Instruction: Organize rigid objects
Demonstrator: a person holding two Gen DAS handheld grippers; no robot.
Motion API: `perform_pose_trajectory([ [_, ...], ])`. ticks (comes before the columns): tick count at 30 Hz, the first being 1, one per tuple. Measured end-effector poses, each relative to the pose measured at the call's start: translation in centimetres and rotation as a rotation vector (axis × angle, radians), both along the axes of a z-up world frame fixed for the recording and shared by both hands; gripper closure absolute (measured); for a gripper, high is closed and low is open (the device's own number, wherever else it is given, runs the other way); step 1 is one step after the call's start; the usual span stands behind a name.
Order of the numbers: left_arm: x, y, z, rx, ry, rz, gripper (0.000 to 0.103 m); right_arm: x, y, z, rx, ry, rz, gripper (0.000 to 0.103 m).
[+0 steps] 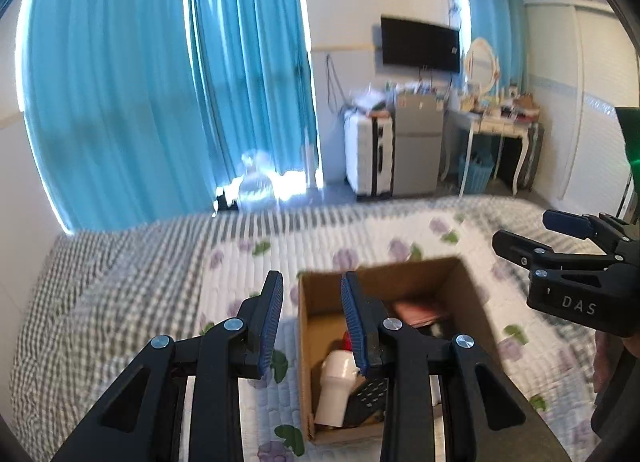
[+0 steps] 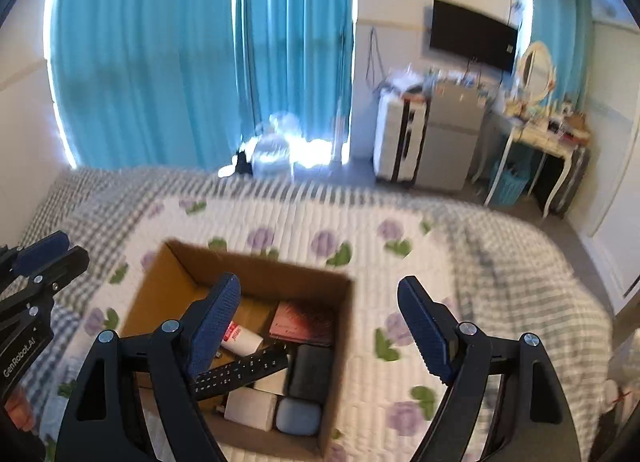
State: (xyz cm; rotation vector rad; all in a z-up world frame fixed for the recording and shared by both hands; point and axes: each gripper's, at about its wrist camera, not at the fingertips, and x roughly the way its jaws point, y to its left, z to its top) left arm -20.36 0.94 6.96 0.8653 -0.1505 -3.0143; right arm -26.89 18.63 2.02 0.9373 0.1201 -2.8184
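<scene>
bed (image 2: pixel 460 262) | blue curtains (image 1: pixel 140 82) | cardboard box (image 2: pixel 180 274) | both claws empty

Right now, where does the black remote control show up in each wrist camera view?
Left wrist: remote control sits low in the cardboard box, mostly hidden behind the left gripper.
Right wrist: remote control lies diagonally across the box, lower centre.
Shared landmark: the wall-mounted TV.

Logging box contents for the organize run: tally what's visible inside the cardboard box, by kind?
White plastic bottle: 1
Black remote control: 1
Pink flat book-like item: 1
Black rectangular case: 1
White small box: 1
Grey-blue rounded case: 1
Total: 6 visible; more may be hidden.
</scene>
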Motion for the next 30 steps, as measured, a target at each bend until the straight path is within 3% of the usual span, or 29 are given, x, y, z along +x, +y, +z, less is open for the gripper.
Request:
perform_pose_trajectory([
  [7, 4.8, 0.9, 5.5, -0.003, 0.117, -0.020, 0.070, 6.8, 1.1, 6.9, -0.012, 0.133, -0.016, 0.022],
  [11, 8.0, 0.7, 7.1, 0.000, 0.171, -0.029, 0.070, 11.6, 1.3, 9.5, -0.012, 0.216, -0.021, 0.022],
  [12, 8.9, 0.7, 7.3, -0.001, 0.186, -0.028, 0.067, 13.2, 1.4, 10.1, -0.018, 0.246, -0.024, 0.022],
  [13, 9.9, 0.6, 7.3, 0.001, 0.203, -0.026, 0.053, 14.3, 1.5, 10.4, -0.025, 0.264, -0.024, 0.022],
  [15, 11.8, 0.5, 6.9, 0.015, 0.234, -0.026, 0.039, 16.6, 1.7, 10.8, -0.047, 0.295, -0.021, 0.022],
  [16, 12.9, 0.5, 6.4, 0.024, 0.253, -0.033, 0.039, 17.7, 1.7, 10.7, -0.058, 0.306, -0.021, 0.022],
  [18, 14.0, 0.5, 5.5, 0.026, 0.264, -0.031, 0.035, 19.4, 1.4, 10.2, -0.071, 0.330, -0.015, 0.022],
  [21, 14.9, -0.1, 3.2, 0.050, 0.258, 0.010, 0.019, 20.8, 1.2, 8.5, -0.078, 0.337, -0.019, 0.022],
  [23, 15.3, -0.7, 1.2, 0.060, 0.273, 0.052, 0.010, 21.6, 1.5, 6.5, -0.102, 0.349, -0.034, 0.016],
  [24, 15.5, -1.0, 0.1, 0.063, 0.286, 0.078, 0.005, 21.9, 1.7, 5.5, -0.113, 0.364, -0.038, 0.004],
  [25, 15.7, -1.3, -1.1, 0.065, 0.307, 0.098, 0.001, 22.2, 1.9, 4.4, -0.122, 0.397, -0.052, 0.000],
  [27, 16.2, -1.8, -3.0, 0.067, 0.334, 0.097, 0.000, 22.5, 2.0, 1.9, -0.112, 0.444, -0.082, 0.000],
  [30, 15.7, -1.6, -5.0, 0.033, 0.324, 0.094, 0.000, 21.5, 1.8, -1.2, -0.081, 0.428, -0.089, 0.000],
])
